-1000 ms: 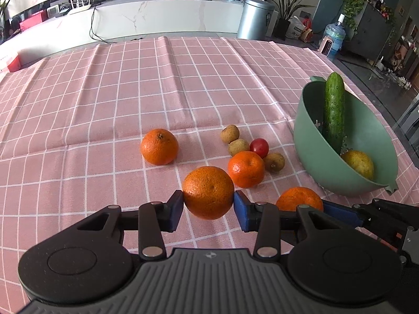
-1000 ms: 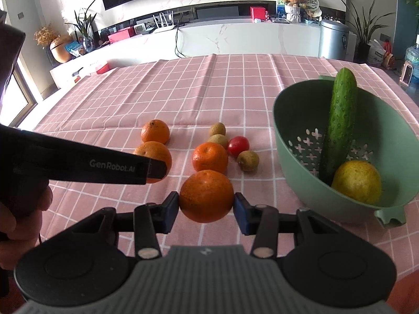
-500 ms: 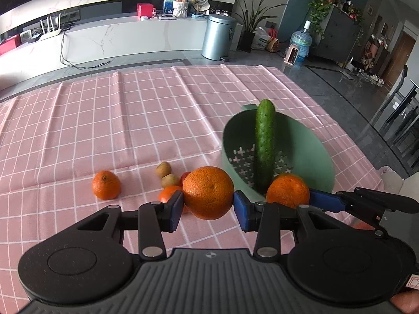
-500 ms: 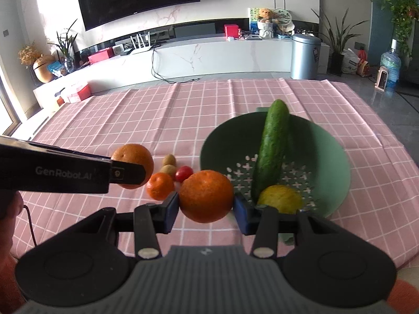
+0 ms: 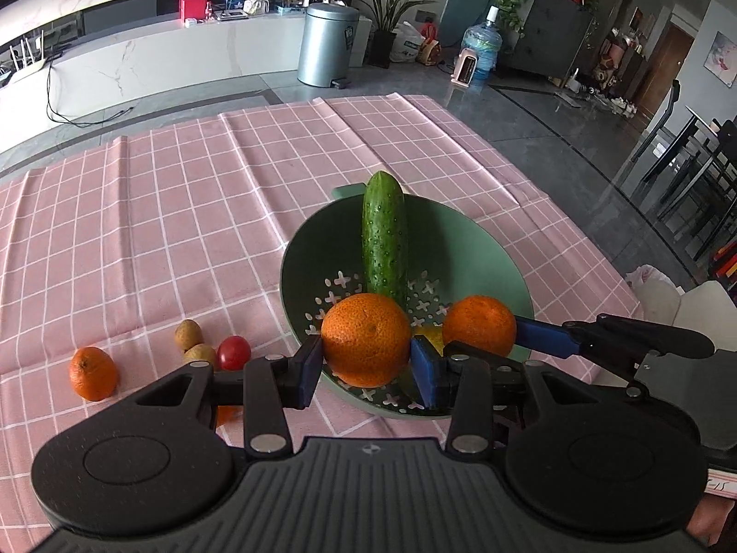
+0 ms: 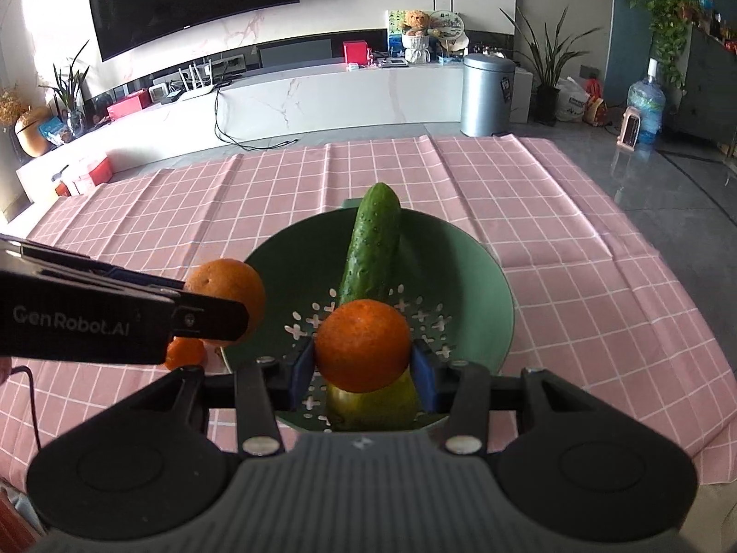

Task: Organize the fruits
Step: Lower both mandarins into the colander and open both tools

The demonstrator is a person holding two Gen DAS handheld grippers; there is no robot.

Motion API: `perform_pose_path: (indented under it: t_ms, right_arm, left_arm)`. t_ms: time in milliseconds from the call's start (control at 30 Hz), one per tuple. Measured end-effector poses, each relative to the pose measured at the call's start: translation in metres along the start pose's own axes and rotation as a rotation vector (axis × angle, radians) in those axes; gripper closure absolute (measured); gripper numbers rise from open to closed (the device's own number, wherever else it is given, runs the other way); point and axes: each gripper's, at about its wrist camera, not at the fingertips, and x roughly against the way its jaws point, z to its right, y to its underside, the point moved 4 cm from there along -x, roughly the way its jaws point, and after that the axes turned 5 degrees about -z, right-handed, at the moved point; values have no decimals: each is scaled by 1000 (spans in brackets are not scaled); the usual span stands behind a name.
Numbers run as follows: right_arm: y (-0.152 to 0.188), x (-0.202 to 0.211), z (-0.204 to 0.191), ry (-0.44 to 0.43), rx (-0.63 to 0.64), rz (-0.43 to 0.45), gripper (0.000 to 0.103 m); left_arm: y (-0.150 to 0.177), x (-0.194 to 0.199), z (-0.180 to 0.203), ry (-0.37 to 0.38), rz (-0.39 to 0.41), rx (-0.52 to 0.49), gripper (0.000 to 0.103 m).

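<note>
My left gripper [image 5: 366, 364] is shut on an orange [image 5: 366, 338], held above the near rim of the green colander [image 5: 488, 258]. My right gripper [image 6: 364, 366] is shut on a second orange [image 6: 363, 345] over the colander [image 6: 483, 285]; that orange [image 5: 479, 326] also shows in the left wrist view, to the right. The left gripper's orange [image 6: 228, 290] hangs at the colander's left rim in the right wrist view. A cucumber [image 5: 384, 239] leans in the colander, and a yellow fruit [image 6: 373, 403] lies in its bottom.
On the pink checked cloth [image 5: 161, 212], left of the colander, lie a small orange [image 5: 92, 373], two brown kiwis [image 5: 189, 334], a red tomato [image 5: 234, 352] and another orange [image 6: 184, 352] partly hidden. The table's right edge [image 5: 599, 249] drops to the floor.
Both grippers have swung right and slightly up with their oranges, from above the loose fruit to over the colander. The grips look unchanged.
</note>
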Motion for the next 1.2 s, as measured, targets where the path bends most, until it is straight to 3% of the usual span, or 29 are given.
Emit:
perform_pose_path:
  t_ms: [200,600,933,1200]
  right_arm:
    - [0,-18,3,-41,-34,-41,61]
    - [-4,-26,13,-95,-117,-40,57]
    - [-3,-24,13,-82,-118,-35,55]
    - [-3,-14,11,-53,-114,-10,55]
  left_arm:
    - [-6,-20,-3,5,-42,6,56]
    - [-13,-41,-7,35,-89,39,56]
    - [-15,-17,-11,35,-36,71,53]
    - [-1,20,-18,-41,18,39,51]
